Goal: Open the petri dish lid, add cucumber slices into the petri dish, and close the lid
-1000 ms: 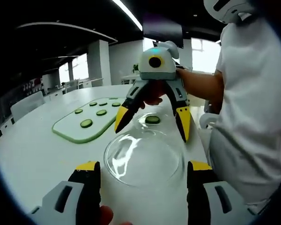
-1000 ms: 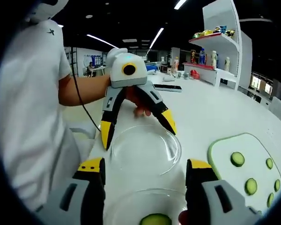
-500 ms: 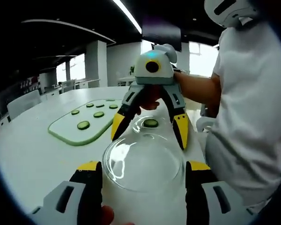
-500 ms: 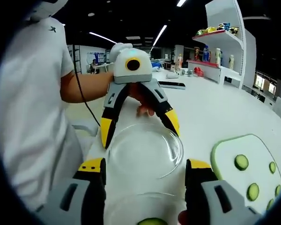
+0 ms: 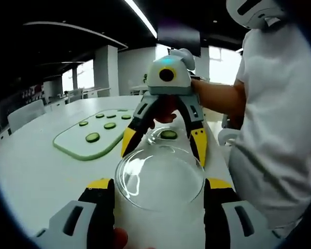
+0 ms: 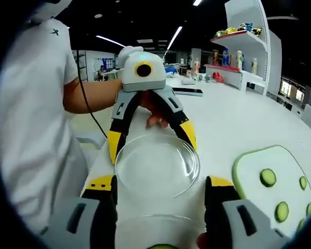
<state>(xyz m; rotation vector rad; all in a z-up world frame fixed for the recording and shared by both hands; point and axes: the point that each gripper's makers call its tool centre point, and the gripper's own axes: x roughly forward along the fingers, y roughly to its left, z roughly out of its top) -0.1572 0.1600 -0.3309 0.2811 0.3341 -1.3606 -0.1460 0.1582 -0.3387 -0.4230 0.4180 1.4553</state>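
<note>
Left gripper view: the clear petri dish lid [image 5: 159,176] is pinched by its rim between the left gripper [image 5: 159,188] jaws, lifted off the bench [image 5: 36,171].
Dish: the petri dish [image 5: 168,136] sits on the bench just past the lid, one cucumber slice [image 5: 169,134] already inside.
Right gripper [image 5: 165,137]: hangs over the dish, jaws spread wide and holding nothing.
Cutting board [image 5: 90,137]: green-edged, off to the side, more slices waiting on it.
Right gripper view: the lid [image 6: 156,165] looks tilted in the left gripper [image 6: 149,139].
Person: white sleeve [image 5: 269,104] close by.
Risk: my guess is the slick glass slips from such an edge grip, or lands crooked on the dish if lowered tilted.
</note>
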